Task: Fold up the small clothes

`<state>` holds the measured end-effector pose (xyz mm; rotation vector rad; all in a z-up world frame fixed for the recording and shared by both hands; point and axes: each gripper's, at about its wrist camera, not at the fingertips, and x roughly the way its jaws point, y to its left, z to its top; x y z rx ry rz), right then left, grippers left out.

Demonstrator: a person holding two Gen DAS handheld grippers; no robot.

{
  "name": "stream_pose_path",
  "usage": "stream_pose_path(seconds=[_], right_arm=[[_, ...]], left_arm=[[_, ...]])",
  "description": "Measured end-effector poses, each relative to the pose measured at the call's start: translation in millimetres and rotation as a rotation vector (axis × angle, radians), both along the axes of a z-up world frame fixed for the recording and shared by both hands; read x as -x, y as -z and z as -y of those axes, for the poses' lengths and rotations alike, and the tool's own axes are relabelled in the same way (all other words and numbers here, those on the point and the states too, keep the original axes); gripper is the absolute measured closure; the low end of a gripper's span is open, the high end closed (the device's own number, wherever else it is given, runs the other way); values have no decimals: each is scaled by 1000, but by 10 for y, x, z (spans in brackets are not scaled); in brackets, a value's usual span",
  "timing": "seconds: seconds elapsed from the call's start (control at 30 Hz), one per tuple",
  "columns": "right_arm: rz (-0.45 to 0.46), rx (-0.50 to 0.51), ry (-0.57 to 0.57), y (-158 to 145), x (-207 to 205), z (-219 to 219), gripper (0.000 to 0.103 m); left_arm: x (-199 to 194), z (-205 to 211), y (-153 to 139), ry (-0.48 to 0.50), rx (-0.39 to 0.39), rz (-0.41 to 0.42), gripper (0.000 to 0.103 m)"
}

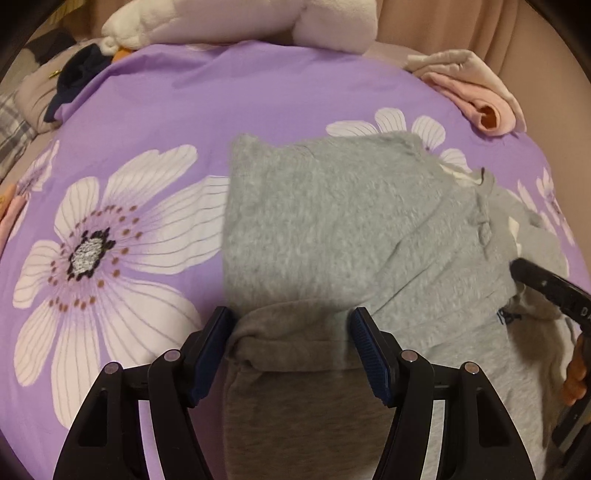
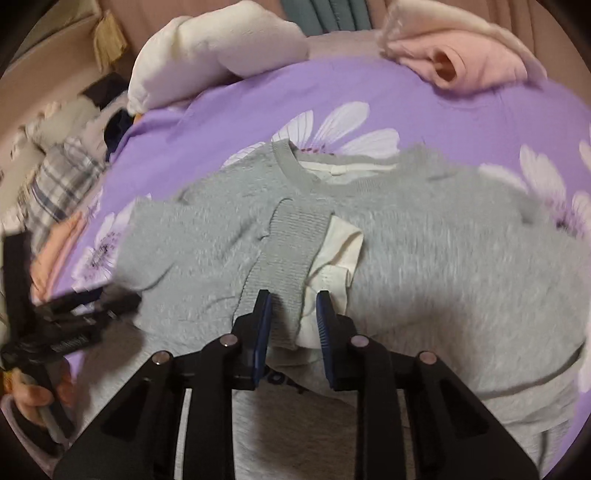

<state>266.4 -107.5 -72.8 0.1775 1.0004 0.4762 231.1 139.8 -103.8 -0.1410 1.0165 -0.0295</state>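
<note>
No box, basket or other container showed in either view; everything lay loose on the purple floral bedsheet (image 1: 221, 92).

The grey sweater (image 1: 314, 229) lay spread over the sheet, filling the centre and 3 o'clock side of the left wrist view. The left gripper (image 1: 293, 332) had its 2 blue pads spread wide, a rolled fold of the sweater's lower edge lying between them; whether either pad touched the cloth could not be told. At 3 to 4 o'clock the right gripper (image 1: 546, 291) appeared only as a dark bar over the sweater's far side.

The right wrist view showed what the left did not: the ribbed grey cuff (image 2: 288, 251) of a sleeve laid across the chest, the cream lining (image 2: 340, 254) turned out just beside it, and the round neckline (image 2: 291, 166) at 12 o'clock. There the right gripper's (image 2: 293, 321) pads stood partly apart with the cuff end between them, not visibly clamped. The left gripper (image 2: 70, 332) blurred at 9 o'clock.

A folded pink garment (image 1: 476, 96) sat at 1 o'clock, and a white plush pillow (image 1: 236, 18) at 12. Only the right view showed plaid fabric (image 2: 59, 184) at 9 to 10 o'clock.
</note>
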Motion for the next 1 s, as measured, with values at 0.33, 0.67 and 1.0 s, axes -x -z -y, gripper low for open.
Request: stream_pose_path(seconds=[0.33, 0.67, 1.0], right_arm=[[51, -77, 83, -381, 950, 851, 47], [-29, -138, 300, -217, 2040, 1851, 39], [-149, -206, 241, 108, 2574, 1926, 39]], left_arm=[[953, -351, -210, 11, 265, 17, 34], [1821, -400, -82, 28, 496, -62, 34], [2197, -245, 43, 48, 692, -82, 34]])
